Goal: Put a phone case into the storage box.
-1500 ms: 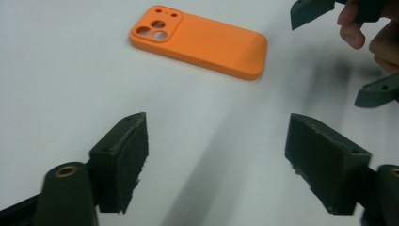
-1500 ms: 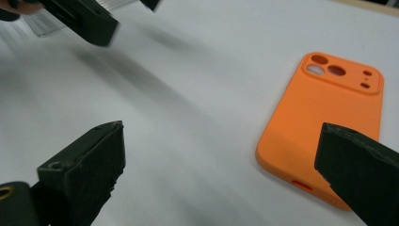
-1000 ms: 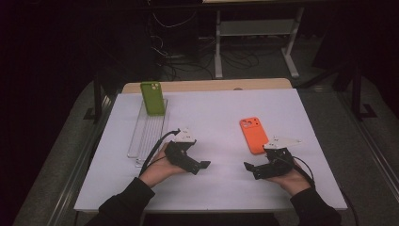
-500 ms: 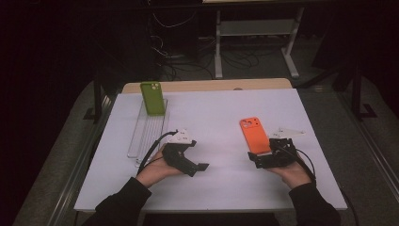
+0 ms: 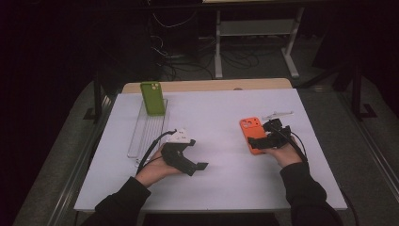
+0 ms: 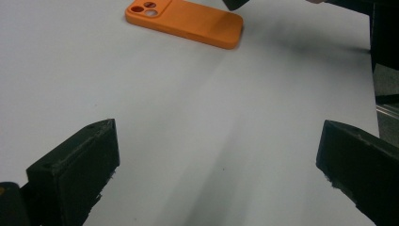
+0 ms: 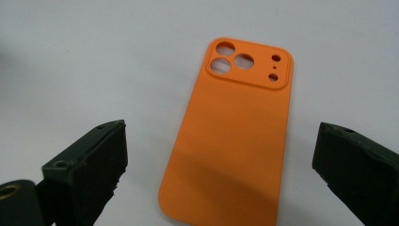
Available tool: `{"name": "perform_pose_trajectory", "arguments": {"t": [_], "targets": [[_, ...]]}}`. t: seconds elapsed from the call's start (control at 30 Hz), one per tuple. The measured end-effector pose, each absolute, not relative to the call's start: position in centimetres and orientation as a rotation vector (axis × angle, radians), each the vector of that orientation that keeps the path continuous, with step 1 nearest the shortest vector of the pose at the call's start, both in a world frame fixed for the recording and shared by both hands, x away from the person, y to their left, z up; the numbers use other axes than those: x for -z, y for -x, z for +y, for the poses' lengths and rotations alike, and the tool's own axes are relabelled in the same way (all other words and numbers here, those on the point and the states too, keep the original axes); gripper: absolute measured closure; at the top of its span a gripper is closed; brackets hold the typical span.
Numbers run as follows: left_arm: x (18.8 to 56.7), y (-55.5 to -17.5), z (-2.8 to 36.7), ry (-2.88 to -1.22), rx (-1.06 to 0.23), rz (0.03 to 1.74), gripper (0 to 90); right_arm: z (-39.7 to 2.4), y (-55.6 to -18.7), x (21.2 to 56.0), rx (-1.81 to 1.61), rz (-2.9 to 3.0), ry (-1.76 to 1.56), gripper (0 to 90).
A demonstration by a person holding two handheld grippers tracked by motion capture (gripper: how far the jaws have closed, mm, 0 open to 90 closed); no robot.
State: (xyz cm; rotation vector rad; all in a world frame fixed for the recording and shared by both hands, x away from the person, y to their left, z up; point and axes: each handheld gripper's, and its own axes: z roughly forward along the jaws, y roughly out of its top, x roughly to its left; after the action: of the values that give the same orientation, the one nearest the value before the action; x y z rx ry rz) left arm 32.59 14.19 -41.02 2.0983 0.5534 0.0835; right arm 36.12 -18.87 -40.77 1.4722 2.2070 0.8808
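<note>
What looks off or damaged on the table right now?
Nothing stands out. The orange phone case lies flat and intact on the white table; the green phone case stands propped at the clear rack. No spills.

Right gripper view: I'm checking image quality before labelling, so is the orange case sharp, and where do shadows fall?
Right gripper view: the orange case is sharp at its camera cutouts, its near end shaded; the right gripper jaws look softer. High view: the table is bright, the room behind dark.

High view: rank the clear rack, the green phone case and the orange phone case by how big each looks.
1. clear rack, plainly the longest.
2. and 3. green phone case and orange phone case: they look alike; the green stands farther off and the right gripper covers part of the orange, so no ranking.
</note>
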Motion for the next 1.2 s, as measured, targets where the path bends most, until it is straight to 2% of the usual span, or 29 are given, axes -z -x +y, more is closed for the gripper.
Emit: {"name": "perform_pose_trajectory", "arguments": {"t": [0.5,1.2], "targets": [[41.2,-32.6,14.2,-2.087,-0.074,0.561,0.0,-18.0,-39.1,43.0,-0.709,2.224,-1.618,4.5],[41.2,-32.6,14.2,-2.118,-0.077,0.535,0.0,-17.2,-39.6,44.3,-0.622,2.226,-1.690,8.4]]}}
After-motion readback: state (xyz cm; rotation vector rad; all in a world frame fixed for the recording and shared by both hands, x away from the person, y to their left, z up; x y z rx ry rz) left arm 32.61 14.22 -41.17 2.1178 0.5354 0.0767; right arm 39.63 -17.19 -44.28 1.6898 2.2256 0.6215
